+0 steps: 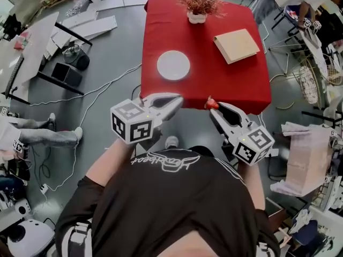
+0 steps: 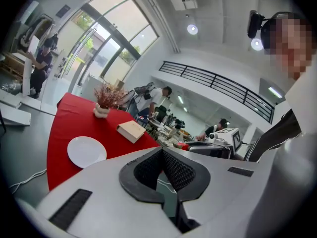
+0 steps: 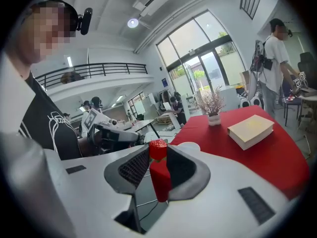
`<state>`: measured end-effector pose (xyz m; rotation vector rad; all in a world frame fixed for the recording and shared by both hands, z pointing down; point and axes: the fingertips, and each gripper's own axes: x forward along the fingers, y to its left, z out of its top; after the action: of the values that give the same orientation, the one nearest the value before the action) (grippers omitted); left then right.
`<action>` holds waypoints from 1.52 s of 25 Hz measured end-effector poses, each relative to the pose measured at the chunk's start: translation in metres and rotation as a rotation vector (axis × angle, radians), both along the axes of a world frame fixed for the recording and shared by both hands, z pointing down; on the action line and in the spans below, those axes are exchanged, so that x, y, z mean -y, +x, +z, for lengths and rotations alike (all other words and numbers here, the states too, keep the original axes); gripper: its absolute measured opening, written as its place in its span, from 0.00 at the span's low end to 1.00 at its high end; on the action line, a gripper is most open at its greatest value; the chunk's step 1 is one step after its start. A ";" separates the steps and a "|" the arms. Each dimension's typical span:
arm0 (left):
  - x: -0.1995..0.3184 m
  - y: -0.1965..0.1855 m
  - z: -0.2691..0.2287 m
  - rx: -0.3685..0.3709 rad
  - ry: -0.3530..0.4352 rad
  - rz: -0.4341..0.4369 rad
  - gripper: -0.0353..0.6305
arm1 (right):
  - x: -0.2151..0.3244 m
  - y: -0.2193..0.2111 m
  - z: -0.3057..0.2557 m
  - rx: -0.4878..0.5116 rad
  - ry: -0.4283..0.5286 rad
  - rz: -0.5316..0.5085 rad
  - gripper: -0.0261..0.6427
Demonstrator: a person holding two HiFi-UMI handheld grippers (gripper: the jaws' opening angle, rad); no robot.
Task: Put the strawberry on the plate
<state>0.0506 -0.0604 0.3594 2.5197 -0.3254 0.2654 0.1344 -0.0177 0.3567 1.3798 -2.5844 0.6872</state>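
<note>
Right gripper (image 1: 215, 109) held strawberry (image 3: 159, 177) at table's (image 1: 225, 84) near edge; left gripper (image 1: 178, 98) closed, empty. Risk: shallow pinch could drop it short of plate (image 1: 173, 65).

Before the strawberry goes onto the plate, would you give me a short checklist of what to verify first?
1. Grip: the red strawberry sits clamped between the right claw's pads: ok.
2. Target: the round white plate lies bare on the red-clothed table: ok.
3. Strawberry above the plate: not ok; it hangs at the table's near edge, with the plate further in and to the left.
4. Left claw empty, jaws together: ok.
5. Tan closed book and potted dried plant stand apart from the plate: ok.
</note>
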 end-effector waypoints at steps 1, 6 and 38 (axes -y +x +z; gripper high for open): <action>0.003 -0.001 0.001 0.001 0.000 -0.005 0.06 | 0.004 -0.001 0.000 -0.002 0.000 -0.007 0.19; 0.020 -0.007 0.005 0.005 0.000 -0.049 0.06 | 0.023 -0.005 0.002 -0.011 0.001 -0.050 0.19; 0.150 -0.035 0.053 0.096 -0.117 -0.364 0.06 | 0.211 -0.031 0.060 -0.099 -0.052 -0.384 0.19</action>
<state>0.0158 -0.2104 0.4121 2.2843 -0.7728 0.2514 0.1032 -0.2285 0.4164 0.8397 -2.6199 0.6002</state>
